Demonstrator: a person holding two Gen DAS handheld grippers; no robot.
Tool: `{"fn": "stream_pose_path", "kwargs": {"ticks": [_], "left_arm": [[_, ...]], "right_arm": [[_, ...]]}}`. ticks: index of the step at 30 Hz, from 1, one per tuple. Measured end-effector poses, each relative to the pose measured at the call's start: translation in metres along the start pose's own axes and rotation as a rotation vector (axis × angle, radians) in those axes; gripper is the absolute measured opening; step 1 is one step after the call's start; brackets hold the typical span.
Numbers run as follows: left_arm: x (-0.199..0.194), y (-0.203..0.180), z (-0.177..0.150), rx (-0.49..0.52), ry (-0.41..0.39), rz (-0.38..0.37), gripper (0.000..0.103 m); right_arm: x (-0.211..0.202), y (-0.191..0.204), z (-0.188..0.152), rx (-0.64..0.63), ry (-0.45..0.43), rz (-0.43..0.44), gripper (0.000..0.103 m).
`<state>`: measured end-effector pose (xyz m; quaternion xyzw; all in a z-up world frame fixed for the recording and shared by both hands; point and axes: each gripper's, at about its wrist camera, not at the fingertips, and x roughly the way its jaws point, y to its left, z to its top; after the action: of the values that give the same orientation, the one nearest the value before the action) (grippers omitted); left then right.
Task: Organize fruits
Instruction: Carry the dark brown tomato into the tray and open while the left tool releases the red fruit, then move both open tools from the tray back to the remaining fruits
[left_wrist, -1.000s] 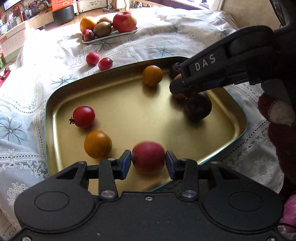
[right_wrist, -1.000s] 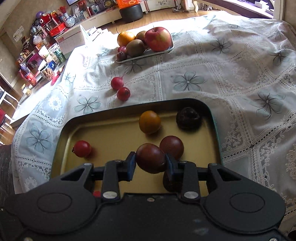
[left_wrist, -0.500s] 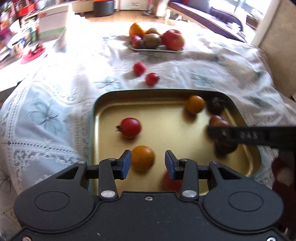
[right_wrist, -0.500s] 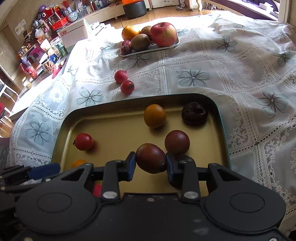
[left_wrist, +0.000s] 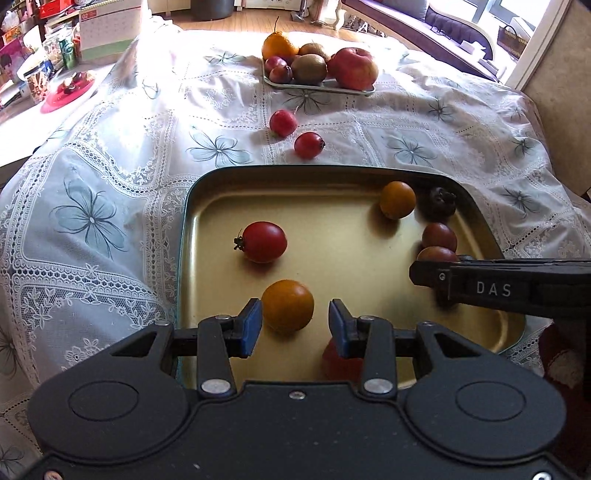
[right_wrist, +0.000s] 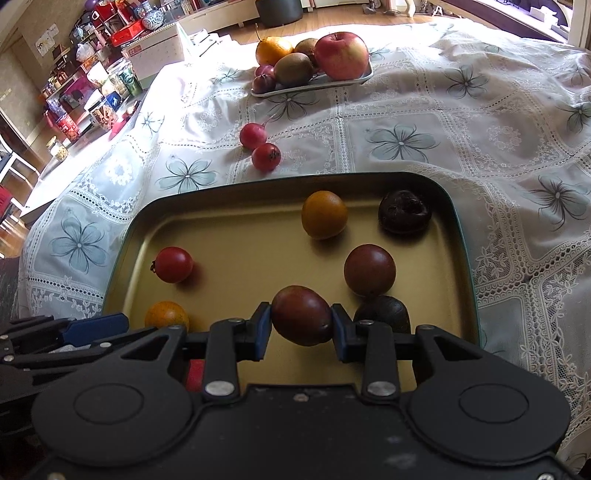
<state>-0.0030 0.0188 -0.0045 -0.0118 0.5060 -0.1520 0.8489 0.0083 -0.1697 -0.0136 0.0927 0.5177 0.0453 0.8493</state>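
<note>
A gold tray (left_wrist: 192, 206) holds several small fruits. My left gripper (left_wrist: 295, 328) is open low over its near edge. An orange fruit (left_wrist: 288, 310) lies just ahead of the fingers, close to the left pad and clear of the right one. A red fruit (left_wrist: 340, 363) lies half hidden under the right finger. My right gripper (right_wrist: 300, 331) is shut on a dark red fruit (right_wrist: 301, 315) over the tray's near right part. In the left wrist view, the same gripper (left_wrist: 424, 273) reaches in from the right. A red tomato (left_wrist: 262, 242) lies at mid-left.
Also in the tray (right_wrist: 125, 236): an orange fruit (right_wrist: 324, 214), a wrinkled dark fruit (right_wrist: 404, 211), a dark red one (right_wrist: 369, 270) and a dark one (right_wrist: 382, 314). Two red fruits (right_wrist: 266, 157) lie on the lace cloth. A white plate (right_wrist: 314, 83) of larger fruit stands beyond.
My left gripper let go of the red fruit, rose and swung left; the orange fruit now sits ahead of its fingers. The right gripper stayed shut on the dark red fruit.
</note>
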Motion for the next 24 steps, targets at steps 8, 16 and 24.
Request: {"fn": "stream_pose_path", "kwargs": {"ticks": [8,16,24], "left_arm": [[0.004,-0.0002,-0.0015,-0.003,0.013,-0.001,0.047],[0.0037,-0.0008,-0.0023,-0.002,0.013,-0.003,0.047],[0.004,0.0013,-0.0009,-0.006,0.014,0.005,0.047]], "right_arm": [[-0.0006,-0.0003,-0.0003,0.006,-0.004,0.002,0.036],[-0.0022,0.0005,-0.0006,0.001,-0.01,0.002,0.036],[-0.0017,0.0012,-0.0012,-0.001,-0.009,0.004,0.036]]}}
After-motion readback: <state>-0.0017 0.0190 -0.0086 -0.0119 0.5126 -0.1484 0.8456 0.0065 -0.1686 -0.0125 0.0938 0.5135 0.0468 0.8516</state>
